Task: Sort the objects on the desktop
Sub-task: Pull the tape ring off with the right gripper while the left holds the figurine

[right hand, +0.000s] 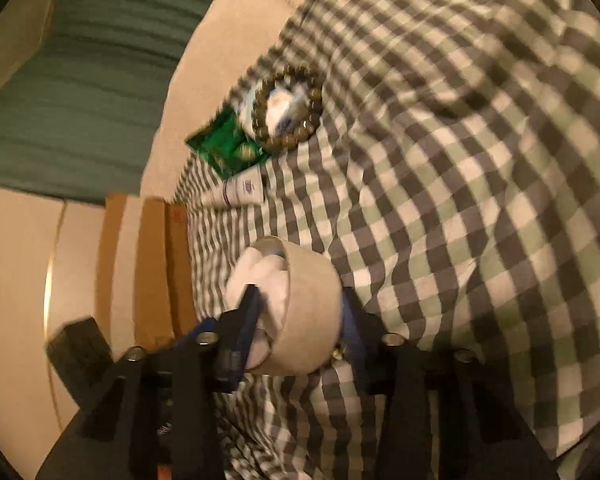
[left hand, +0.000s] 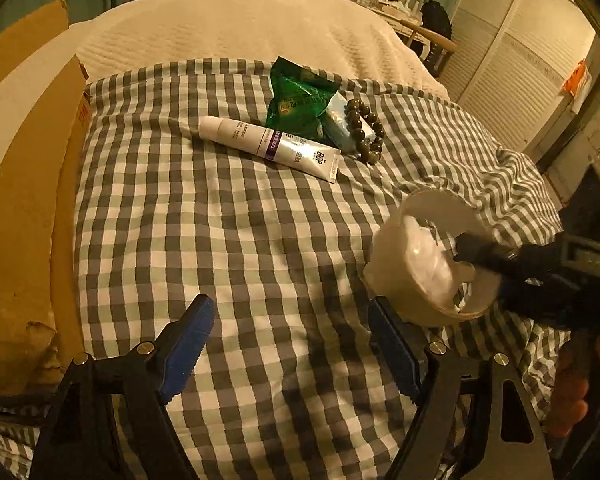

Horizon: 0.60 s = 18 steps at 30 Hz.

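The right claw (right hand: pixel 300 316) grips the tape roll's (right hand: pixel 304 312) wall, one finger inside; keep it squeezed and level. The left claw (left hand: pixel 290 344) gapes wide, empty; toothpaste (left hand: pixel 268 146) lies ahead.

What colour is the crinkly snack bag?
The snack bag is shiny green with some pale print. It shows best in the left wrist view.

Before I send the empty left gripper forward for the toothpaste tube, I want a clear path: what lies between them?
Only bare checked cloth between the left gripper and the toothpaste tube, as the left wrist view shows.
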Tool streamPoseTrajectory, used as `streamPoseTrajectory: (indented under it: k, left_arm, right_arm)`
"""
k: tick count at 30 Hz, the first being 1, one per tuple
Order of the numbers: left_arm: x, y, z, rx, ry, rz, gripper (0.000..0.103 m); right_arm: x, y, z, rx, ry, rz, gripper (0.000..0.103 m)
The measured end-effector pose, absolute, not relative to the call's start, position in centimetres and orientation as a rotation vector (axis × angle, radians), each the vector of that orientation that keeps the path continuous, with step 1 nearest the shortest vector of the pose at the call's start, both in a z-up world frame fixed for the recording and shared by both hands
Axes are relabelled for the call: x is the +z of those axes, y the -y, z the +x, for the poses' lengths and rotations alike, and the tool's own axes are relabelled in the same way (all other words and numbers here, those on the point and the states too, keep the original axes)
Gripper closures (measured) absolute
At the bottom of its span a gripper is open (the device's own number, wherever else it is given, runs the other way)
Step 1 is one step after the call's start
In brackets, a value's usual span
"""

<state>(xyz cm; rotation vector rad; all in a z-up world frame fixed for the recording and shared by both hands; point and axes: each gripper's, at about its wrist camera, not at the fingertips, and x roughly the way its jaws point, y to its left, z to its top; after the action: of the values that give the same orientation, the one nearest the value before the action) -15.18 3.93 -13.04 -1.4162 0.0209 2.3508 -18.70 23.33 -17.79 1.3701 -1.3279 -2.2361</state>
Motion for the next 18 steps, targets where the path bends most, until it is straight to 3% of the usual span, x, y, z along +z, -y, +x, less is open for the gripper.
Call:
streamPoseTrajectory:
  k: [7,14,18]
  left_arm:
    - [-12.4,-3.8,-14.9,2.338,0.034,-1.386,0.021]
    - [-10.9,-6.2,-14.2,2.25,0.09,-1.254,0.02]
    - [-10.5,-9.4,-13.9,2.199,0.018,-1.168,0.014]
  right_arm:
    - [-10.7,-22.6,-17.5,-2.502,0.973,1.268,0.078]
    - [-6.0,-24.1,-14.9,-2.657,0.874,1.161,0.078]
    - [-5.7,-26.5,-14.4,-2.794,0.808,1.211,0.078]
